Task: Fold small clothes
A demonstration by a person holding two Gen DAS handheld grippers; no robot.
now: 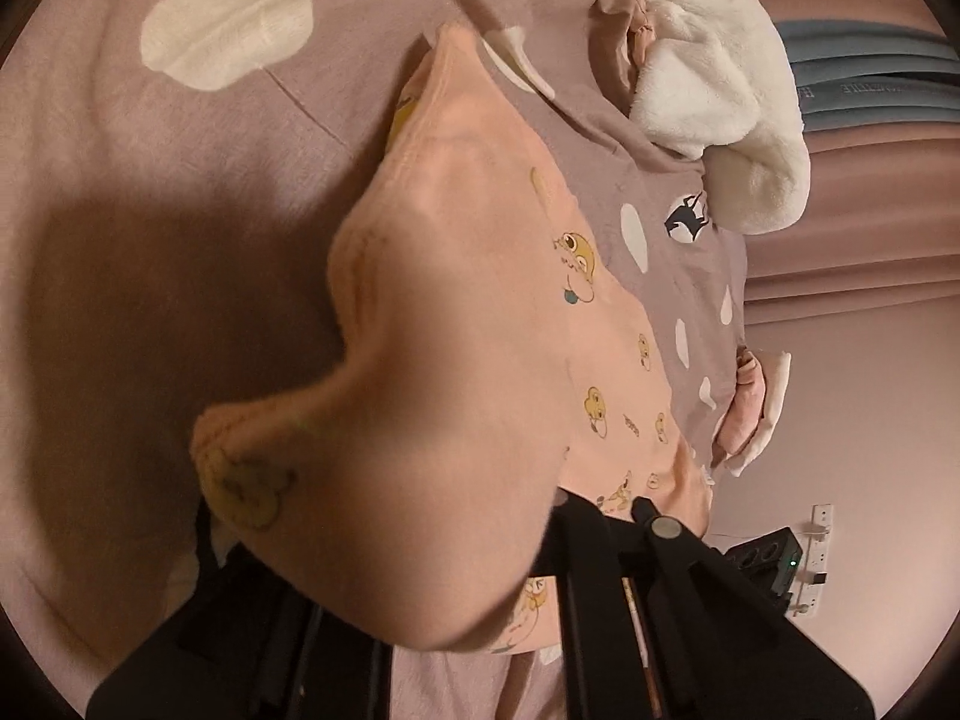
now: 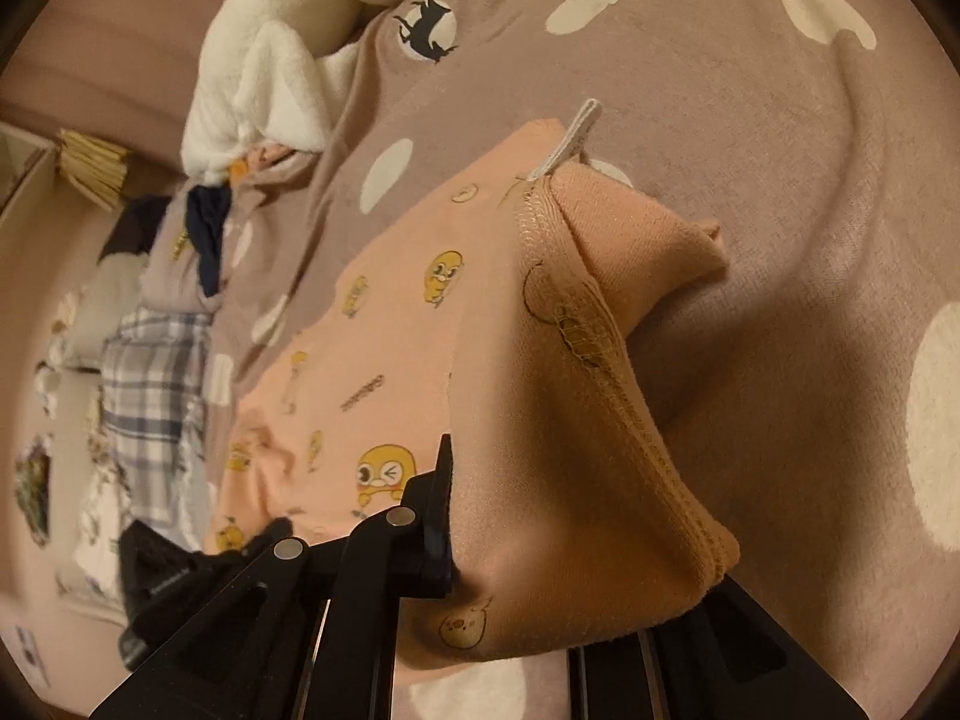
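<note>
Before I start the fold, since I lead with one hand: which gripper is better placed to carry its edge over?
Probably right. The right gripper pinches the pink garment at a seamed edge, most of the cloth flat ahead. The left gripper holds a bunched corner blocking its view.

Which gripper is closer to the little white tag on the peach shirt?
Right. The right gripper pinches the shirt edge that leads up to the tag. The left gripper grips another part; no tag shows there.

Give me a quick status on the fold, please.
Both tools shut on the peach cartoon-print garment: left tool, right tool. Edge lifted off the bedspread. Nothing in the way.
</note>
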